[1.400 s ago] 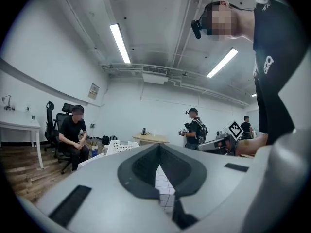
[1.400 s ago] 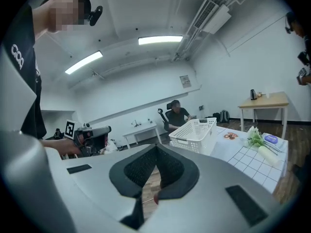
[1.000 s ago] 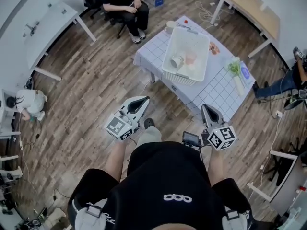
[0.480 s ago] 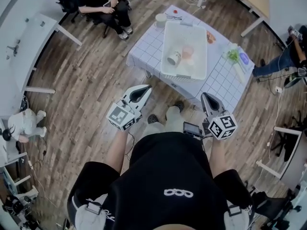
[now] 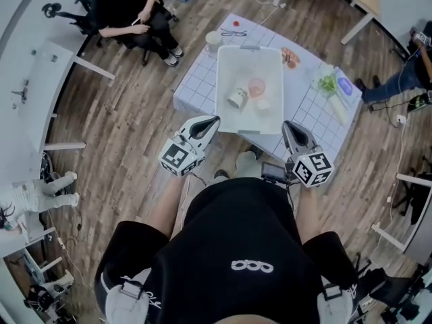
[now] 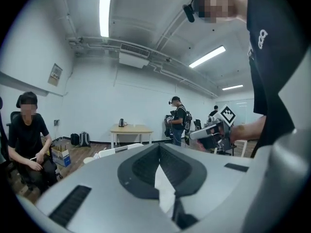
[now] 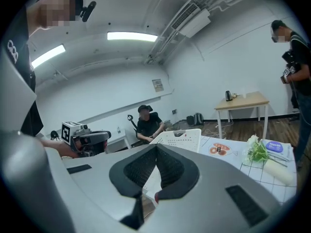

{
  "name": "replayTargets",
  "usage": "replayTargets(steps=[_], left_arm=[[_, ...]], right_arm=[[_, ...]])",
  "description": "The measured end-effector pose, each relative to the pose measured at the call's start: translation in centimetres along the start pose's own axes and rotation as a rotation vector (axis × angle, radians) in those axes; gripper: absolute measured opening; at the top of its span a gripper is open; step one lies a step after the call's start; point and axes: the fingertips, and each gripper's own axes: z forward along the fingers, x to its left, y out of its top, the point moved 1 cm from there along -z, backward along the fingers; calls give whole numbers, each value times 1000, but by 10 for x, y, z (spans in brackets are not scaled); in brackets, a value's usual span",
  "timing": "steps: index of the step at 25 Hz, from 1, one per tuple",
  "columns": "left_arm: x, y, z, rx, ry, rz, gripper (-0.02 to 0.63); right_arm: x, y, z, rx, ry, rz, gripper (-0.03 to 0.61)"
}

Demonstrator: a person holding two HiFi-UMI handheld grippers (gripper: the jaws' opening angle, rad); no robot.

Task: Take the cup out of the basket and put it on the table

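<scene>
The person stands at the near edge of the table (image 5: 202, 73), which is covered with a white checked cloth and lies at 12 o'clock from them. Both grippers are held low in front of the body and point toward the table. The left gripper (image 5: 210, 121) is at about 11 o'clock, its jaws clenched together with nothing between them. The right gripper (image 5: 289, 125) is at about 1 o'clock, its jaws also pressed together and empty. Neither one touches the basket (image 5: 229, 59), a white plastic one in the middle of the table.

The cup (image 5: 237, 98) is white and lies on its side on the bottom of the basket, at about 8 o'clock from the basket's centre. Just beside it, at its 1 o'clock, is a pinkish glass (image 5: 256, 86).

On the cloth at 2 o'clock from the basket is a bunch of green leaves (image 5: 328, 84). At 10 o'clock across the wooden floor, a seated person in black (image 5: 125, 9) is on a chair.
</scene>
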Motion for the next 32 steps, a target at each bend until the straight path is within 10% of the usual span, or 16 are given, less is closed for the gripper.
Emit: replayTargets(steps=[18,26,32], left_arm=[[45,-50,187,264,-152,175,14],[60,-114,241,500,-281,229,305],[60,-157,269,709,-366,321,356]], right_arm=[[-93,18,24,31,-53,43,21],[-95,17,22,26,-142,67,21],[-87,12,20,25,-206,92,21]])
